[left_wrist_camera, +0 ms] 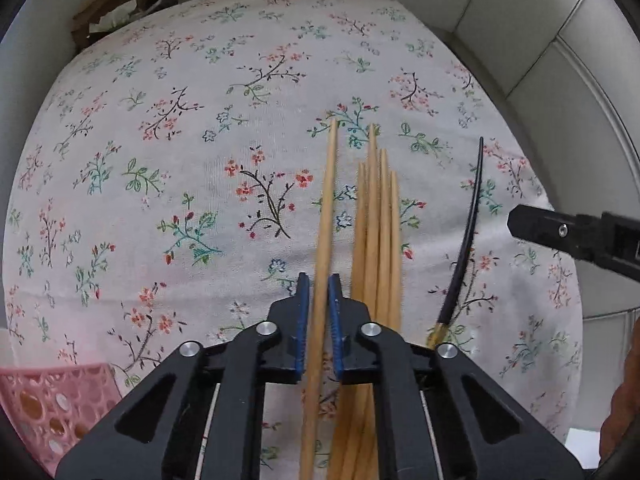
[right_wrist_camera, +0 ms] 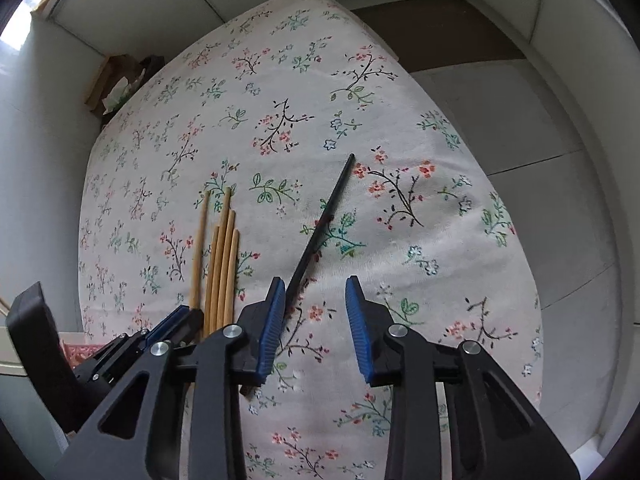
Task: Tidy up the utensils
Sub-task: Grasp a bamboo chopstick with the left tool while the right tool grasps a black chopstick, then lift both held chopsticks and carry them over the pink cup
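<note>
My left gripper (left_wrist_camera: 319,285) points down at the floral tablecloth (left_wrist_camera: 180,128), shut on a single wooden chopstick (left_wrist_camera: 328,200) that runs between its blue pads. Just right of it lie several more wooden chopsticks (left_wrist_camera: 378,220) side by side. A black chopstick (left_wrist_camera: 470,224) with a gold band lies further right. In the right wrist view my right gripper (right_wrist_camera: 315,280) is open above the cloth. The black chopstick (right_wrist_camera: 332,204) slants under its left finger (right_wrist_camera: 274,312), and no pad presses on it. The wooden chopsticks (right_wrist_camera: 224,264) lie to its left.
A pink perforated basket (left_wrist_camera: 52,404) sits at the near left corner. A brown box with tissue (left_wrist_camera: 112,8) stands beyond the table's far left edge. The table's right edge (right_wrist_camera: 532,280) drops to a tiled floor.
</note>
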{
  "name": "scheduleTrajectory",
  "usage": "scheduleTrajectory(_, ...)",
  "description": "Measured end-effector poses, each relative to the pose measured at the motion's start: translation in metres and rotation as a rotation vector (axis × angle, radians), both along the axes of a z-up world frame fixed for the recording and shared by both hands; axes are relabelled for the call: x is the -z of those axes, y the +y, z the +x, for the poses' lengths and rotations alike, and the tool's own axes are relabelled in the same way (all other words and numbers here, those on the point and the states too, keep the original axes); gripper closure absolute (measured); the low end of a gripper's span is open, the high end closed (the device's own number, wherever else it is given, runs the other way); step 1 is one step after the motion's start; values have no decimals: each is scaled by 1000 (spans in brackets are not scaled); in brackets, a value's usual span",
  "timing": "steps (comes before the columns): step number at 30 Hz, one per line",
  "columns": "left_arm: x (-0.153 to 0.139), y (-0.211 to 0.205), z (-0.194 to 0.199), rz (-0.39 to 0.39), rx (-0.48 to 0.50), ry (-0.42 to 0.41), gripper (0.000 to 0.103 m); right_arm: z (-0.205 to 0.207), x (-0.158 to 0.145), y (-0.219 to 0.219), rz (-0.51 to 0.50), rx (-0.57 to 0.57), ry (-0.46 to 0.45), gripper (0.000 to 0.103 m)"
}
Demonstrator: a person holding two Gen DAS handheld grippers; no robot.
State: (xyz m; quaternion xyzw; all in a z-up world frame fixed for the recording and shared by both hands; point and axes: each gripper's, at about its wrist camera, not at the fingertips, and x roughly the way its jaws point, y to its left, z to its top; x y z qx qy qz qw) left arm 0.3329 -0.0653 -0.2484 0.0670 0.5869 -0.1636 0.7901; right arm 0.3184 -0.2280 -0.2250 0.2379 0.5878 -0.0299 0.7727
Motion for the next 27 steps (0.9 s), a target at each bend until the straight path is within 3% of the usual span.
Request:
scheduleTrajectory(5, 0, 1, 1, 1, 26, 0, 96, 10, 5, 2, 12, 2, 10, 72)
scheduleTrajectory(8, -1, 6, 1, -36, -24, 8, 96, 17, 12, 2, 17, 8, 14, 73)
scheduleTrajectory(16, -64, 21, -19, -192, -23, -183, 96, 30, 27, -3, 13, 34, 32, 78)
scheduleTrajectory(22, -100, 28, -37, -291, -8, -298, 96, 38, 24, 21, -66, -48, 0, 96)
scheduleTrajectory(27, -129, 43, -48, -375, -6, -380, 96, 30, -25, 20, -81, -66, -167, 98)
